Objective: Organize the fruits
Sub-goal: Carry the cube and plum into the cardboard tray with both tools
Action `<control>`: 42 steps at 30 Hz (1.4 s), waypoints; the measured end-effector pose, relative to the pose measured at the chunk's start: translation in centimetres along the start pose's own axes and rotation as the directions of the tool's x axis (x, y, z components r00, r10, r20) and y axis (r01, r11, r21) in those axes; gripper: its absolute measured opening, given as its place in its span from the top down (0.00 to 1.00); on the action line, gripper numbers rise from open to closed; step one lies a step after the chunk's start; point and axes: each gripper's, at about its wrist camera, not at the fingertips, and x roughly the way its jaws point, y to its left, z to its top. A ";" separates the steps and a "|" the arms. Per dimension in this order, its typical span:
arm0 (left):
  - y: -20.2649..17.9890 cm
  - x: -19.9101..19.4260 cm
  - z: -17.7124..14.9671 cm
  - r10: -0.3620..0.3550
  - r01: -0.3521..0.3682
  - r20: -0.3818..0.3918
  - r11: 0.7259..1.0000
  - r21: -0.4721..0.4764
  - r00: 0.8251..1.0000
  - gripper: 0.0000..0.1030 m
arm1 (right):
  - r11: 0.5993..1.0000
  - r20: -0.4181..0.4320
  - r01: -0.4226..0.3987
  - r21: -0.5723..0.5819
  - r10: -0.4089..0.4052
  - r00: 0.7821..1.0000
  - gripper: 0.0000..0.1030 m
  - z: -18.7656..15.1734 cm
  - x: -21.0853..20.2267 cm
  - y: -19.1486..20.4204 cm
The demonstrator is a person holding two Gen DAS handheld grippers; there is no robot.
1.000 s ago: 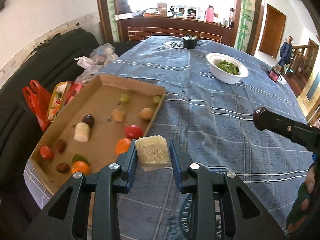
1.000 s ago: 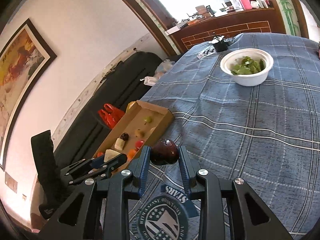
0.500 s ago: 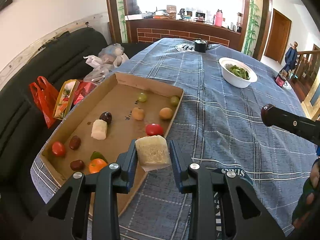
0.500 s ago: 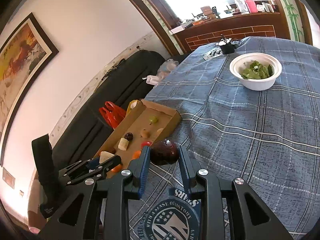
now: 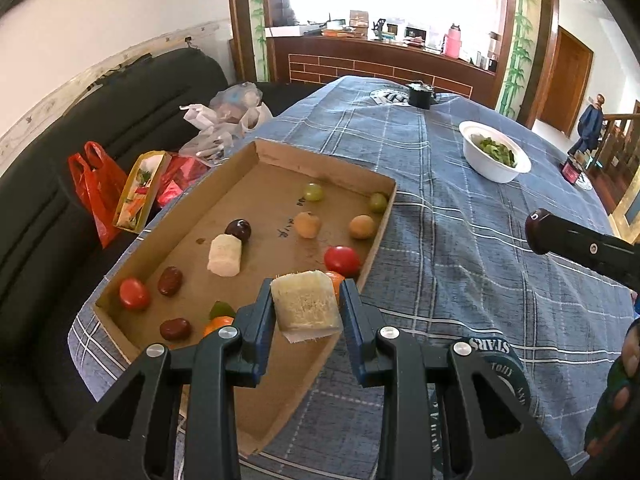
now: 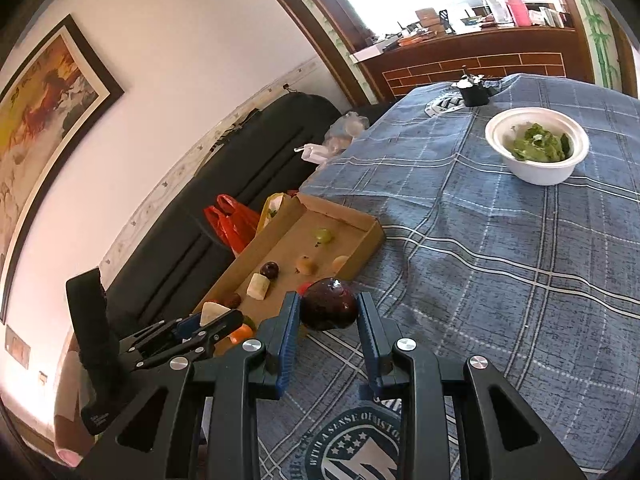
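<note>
Pinching a pale fibrous chunk [image 5: 306,305] above the cardboard tray [image 5: 384,216], the left gripper [image 5: 306,308] grips its flat sides; it looks light and firm. The right gripper [image 6: 329,312] clamps a dark plum [image 6: 328,309], smooth, likely slippery, best held at its widest.

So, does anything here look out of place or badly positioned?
Yes. The cardboard tray sits askew at the table's edge, and its near corner overhangs the blue checked tablecloth. The fruits inside lie scattered.

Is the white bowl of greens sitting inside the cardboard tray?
No, the white bowl of greens stands on the blue plaid tablecloth, apart from the cardboard tray.
</note>
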 end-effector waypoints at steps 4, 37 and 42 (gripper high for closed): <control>0.6 0.3 0.0 0.004 -0.004 -0.004 1.000 -0.007 1.000 0.72 | 1.000 -0.009 -0.005 -0.006 0.005 1.000 0.72 0.1 0.8 0.5; 8.8 3.6 3.3 0.063 -0.065 -0.024 0.992 -0.108 0.998 0.72 | 0.998 -0.070 -0.044 -0.043 0.041 0.997 0.72 3.7 9.0 2.9; 9.7 5.0 5.7 0.063 -0.065 -0.018 0.992 -0.110 0.998 0.72 | 0.999 -0.066 -0.009 -0.040 0.006 0.998 0.72 5.3 11.6 3.2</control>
